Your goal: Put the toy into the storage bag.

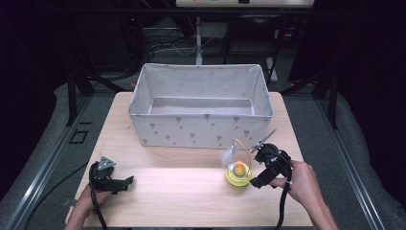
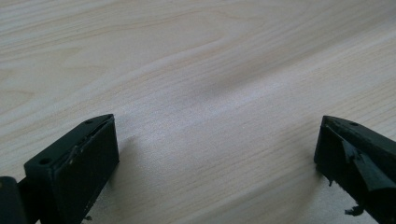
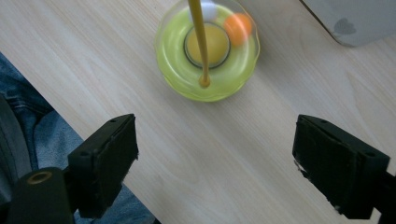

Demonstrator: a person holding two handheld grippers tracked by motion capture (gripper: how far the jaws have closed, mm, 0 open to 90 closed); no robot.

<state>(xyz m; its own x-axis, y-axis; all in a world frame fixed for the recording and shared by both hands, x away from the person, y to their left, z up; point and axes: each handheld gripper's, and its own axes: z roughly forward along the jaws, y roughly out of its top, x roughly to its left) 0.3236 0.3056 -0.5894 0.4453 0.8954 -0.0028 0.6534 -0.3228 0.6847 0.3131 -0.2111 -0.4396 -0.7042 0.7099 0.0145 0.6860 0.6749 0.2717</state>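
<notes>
The yellow toy (image 1: 238, 173) stands on the worktop (image 1: 191, 201) just before the fabric bin (image 1: 201, 125), probably its destination. The right tongs (image 3: 215, 163) gape empty beside it (poised to grasp, seemingly); the left tongs (image 2: 217, 158), parked aside, gape empty too.

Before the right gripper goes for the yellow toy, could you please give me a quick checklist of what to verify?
1. Right gripper jaws open, nothing between them: ok.
2. Yellow toy sits free on the table, ahead of the right jaws: ok.
3. Toy upright, its thin yellow arch standing over the ring: ok.
4. Fabric bin open-topped behind the toy, nothing seen inside: ok.
5. Left gripper open over bare wood, away from the toy: ok.
6. Whether the orange ball is loose: cannot tell.
</notes>
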